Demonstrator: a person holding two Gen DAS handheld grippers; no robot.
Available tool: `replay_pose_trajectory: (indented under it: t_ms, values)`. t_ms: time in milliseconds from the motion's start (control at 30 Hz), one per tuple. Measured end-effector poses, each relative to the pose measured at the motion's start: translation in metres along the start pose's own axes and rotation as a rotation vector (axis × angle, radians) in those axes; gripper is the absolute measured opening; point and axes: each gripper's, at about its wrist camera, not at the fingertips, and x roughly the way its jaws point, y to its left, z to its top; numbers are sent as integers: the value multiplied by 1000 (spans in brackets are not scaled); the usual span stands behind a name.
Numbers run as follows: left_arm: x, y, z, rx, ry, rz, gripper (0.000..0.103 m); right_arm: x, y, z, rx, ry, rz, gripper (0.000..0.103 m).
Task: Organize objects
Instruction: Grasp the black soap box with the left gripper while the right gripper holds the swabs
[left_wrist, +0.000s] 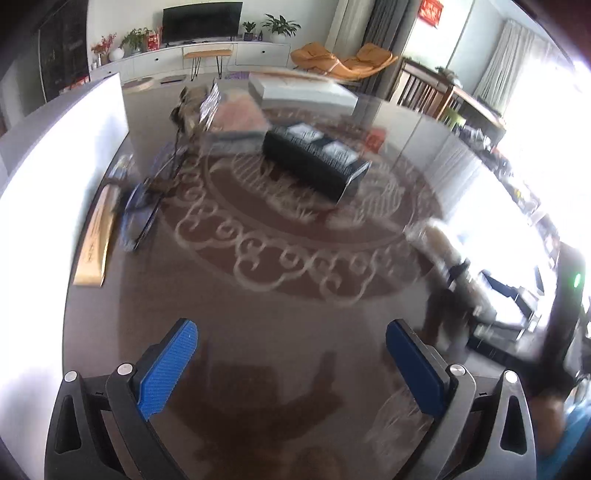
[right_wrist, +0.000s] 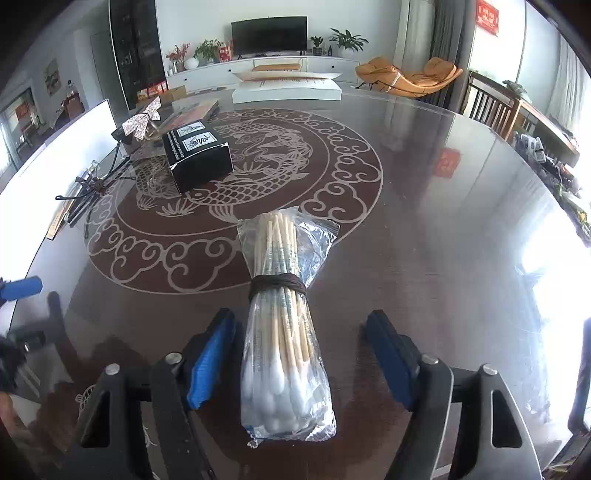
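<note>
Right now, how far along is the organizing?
Nothing looks sorted yet. The right tool is open around the bagged cotton swab bundle, which lies on the glass table, not gripped. The left tool is open and empty. The black box and the swabs remain.

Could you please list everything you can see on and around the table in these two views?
Cotton swab bag: one, clear with white tips, between the right jaws, untouched.
Box: one, black, on the fish pattern.
Flat box: one, white, far table edge.
Glass table: one, brown patterned.
Television: one, black, back wall.
Lounge chair: one, orange, by the curtains.
Left gripper: blue pads, open, empty.
Right gripper: blue pads, open.
</note>
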Motion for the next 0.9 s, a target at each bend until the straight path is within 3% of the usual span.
replay_pose_trajectory:
  t_ms: [100, 167, 267, 367, 433, 533, 600, 667, 700, 733, 900]
  values:
    - [15, -18, 61, -61, -31, -9, 103, -2, -2, -1, 10, -4, -4, 81]
    - [44, -28, 100, -106, 9, 15, 103, -2, -3, -2, 7, -6, -8, 81]
    - [89, -39, 140, -142, 65, 88, 103, -2, -1, -4, 6, -8, -6, 82]
    - [122, -49, 160, -122, 82, 211, 103, -1, 0, -4, 6, -10, -4, 82]
    - [138, -45, 164, -145, 94, 274, 103, -1, -1, -4, 12, -13, 3, 82]
    - [155, -30, 157, -192, 147, 280, 103, -2, -4, -5, 32, -23, 26, 82]
    - [150, -34, 152, -128, 102, 298, 102, -2, -5, -5, 41, -27, 36, 82]
    - [142, -39, 145, -58, 60, 297, 81, -2, -5, -5, 41, -27, 35, 82]
    - [136, -41, 141, -25, 34, 288, 64, -2, -4, -5, 37, -25, 31, 82]
    - [133, -41, 137, -6, 34, 277, 58, -1, -3, -4, 32, -23, 26, 82]
    - [101, -40, 90, 87, 22, 211, 58, 1, 0, -4, 16, -15, 11, 82]
